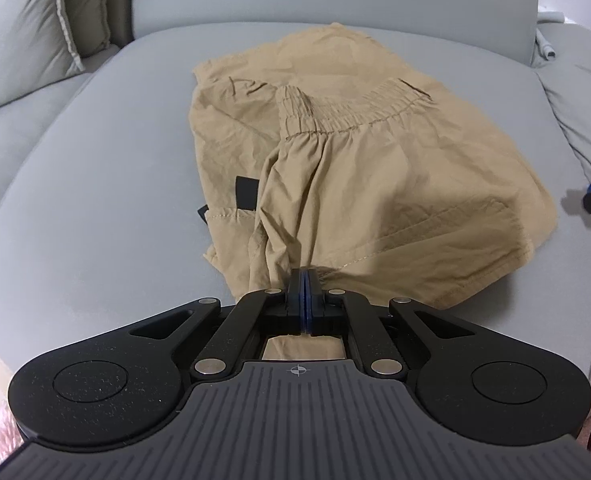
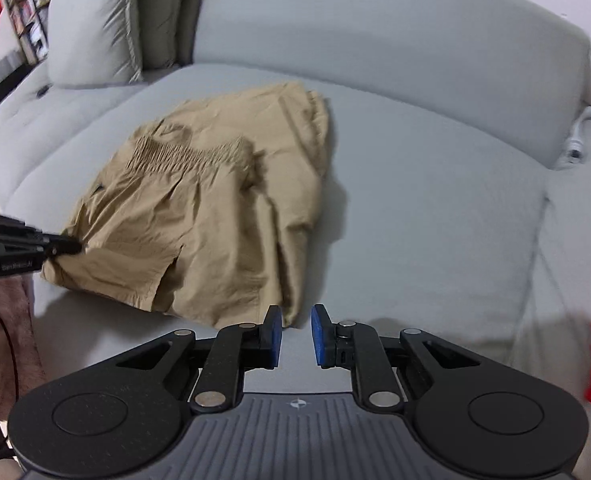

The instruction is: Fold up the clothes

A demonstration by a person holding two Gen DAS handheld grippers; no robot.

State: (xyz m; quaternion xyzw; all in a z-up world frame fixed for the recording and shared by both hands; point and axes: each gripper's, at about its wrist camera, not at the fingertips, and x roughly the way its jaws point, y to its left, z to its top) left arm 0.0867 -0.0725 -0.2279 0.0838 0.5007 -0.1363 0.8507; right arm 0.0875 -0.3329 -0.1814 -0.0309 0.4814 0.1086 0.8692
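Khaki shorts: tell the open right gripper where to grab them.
Grip the khaki shorts at the near hem corner, just ahead of the right gripper. Come from the near sofa edge: the left gripper already pinches the opposite hem, so both ends lift evenly.

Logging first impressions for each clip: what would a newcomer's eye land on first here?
The tan shorts lying crumpled in the middle of the grey sofa seat, elastic waistband up. Next, the left tongs shut on the near edge of the fabric, bunching it. The right tongs hang open beside the shorts' other near corner, nothing between their blue pads.
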